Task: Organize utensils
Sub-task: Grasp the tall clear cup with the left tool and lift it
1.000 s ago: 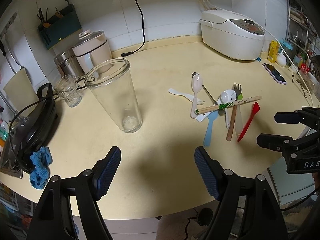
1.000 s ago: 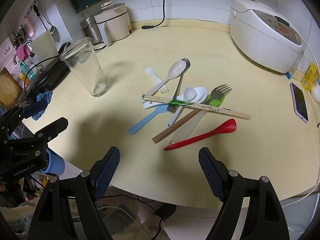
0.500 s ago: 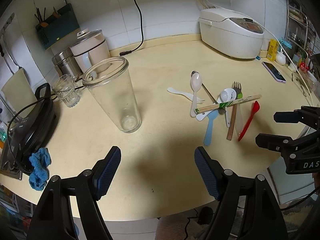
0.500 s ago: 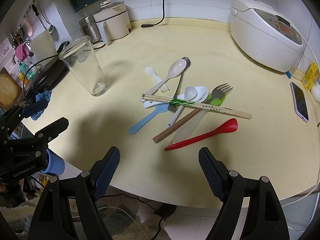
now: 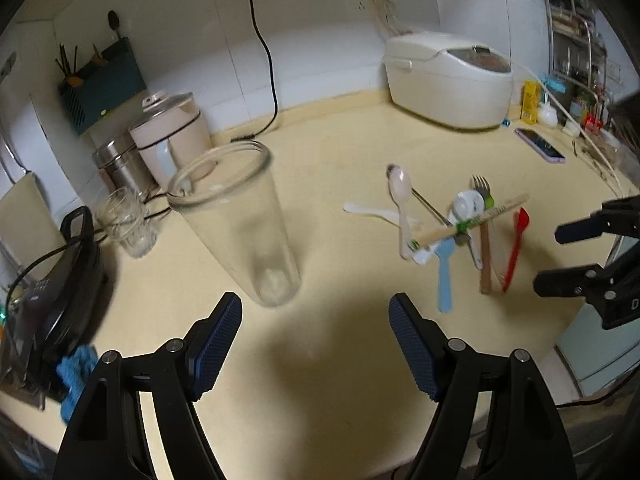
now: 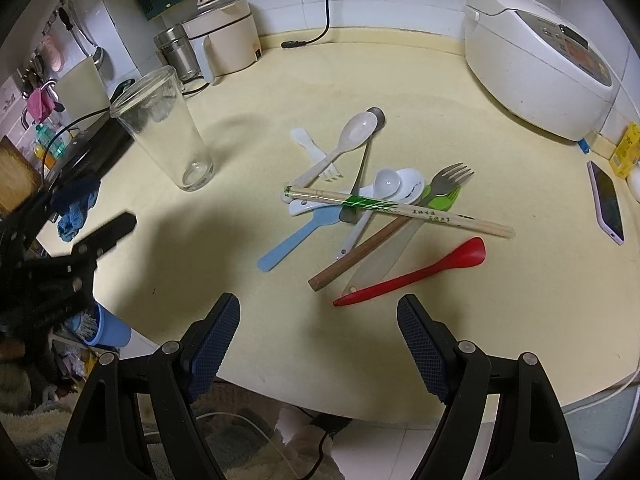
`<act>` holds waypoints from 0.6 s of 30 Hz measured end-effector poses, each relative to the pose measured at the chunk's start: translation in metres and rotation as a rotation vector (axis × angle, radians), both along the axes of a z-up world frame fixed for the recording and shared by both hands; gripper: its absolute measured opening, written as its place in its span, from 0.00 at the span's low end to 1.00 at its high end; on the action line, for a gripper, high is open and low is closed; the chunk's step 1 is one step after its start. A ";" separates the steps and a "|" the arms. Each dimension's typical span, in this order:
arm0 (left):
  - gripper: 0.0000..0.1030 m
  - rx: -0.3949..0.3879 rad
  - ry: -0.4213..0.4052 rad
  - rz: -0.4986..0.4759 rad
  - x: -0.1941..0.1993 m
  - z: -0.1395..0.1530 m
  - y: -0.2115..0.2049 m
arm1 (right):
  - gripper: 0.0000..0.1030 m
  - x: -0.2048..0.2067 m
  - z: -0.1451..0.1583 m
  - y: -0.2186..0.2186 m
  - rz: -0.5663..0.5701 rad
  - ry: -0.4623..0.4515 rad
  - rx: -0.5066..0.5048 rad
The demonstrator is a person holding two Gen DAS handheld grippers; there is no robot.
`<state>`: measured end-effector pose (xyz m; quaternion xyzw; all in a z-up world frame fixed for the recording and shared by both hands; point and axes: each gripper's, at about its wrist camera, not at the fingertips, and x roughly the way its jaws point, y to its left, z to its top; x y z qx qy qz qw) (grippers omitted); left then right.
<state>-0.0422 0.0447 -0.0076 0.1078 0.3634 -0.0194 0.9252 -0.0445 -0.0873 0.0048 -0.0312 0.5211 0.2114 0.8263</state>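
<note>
A heap of utensils lies on the cream counter: wrapped chopsticks, a red spoon, a blue spoon, a wooden-handled fork, white spoons and a small white fork. A tall empty glass stands upright to their left. My right gripper is open, just short of the red spoon. My left gripper is open too, low over the counter with the tall glass just ahead of its left finger. The utensil heap lies ahead on its right.
A white rice cooker stands at the back right, a phone near the right edge. A kettle, steel canister, small glass, black appliance and blue cloth crowd the left side. A power cord hangs down the wall.
My left gripper has moved forward and lower toward the tall glass, which looms larger now. The right gripper has barely moved. Both stay open.
</note>
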 end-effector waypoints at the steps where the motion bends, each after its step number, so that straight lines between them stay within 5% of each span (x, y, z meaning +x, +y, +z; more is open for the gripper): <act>1: 0.77 -0.034 -0.005 0.002 0.006 -0.002 0.012 | 0.79 0.002 -0.002 0.002 0.000 0.006 -0.001; 5: 0.77 -0.132 -0.033 0.016 0.027 -0.007 0.048 | 0.79 0.007 -0.006 0.009 -0.004 0.024 -0.010; 14: 0.77 -0.083 -0.050 -0.145 0.073 -0.032 0.069 | 0.79 0.020 -0.007 0.031 -0.030 0.047 -0.049; 18: 0.77 -0.125 -0.032 -0.202 0.088 -0.045 0.078 | 0.79 0.026 -0.009 0.038 -0.063 0.058 -0.060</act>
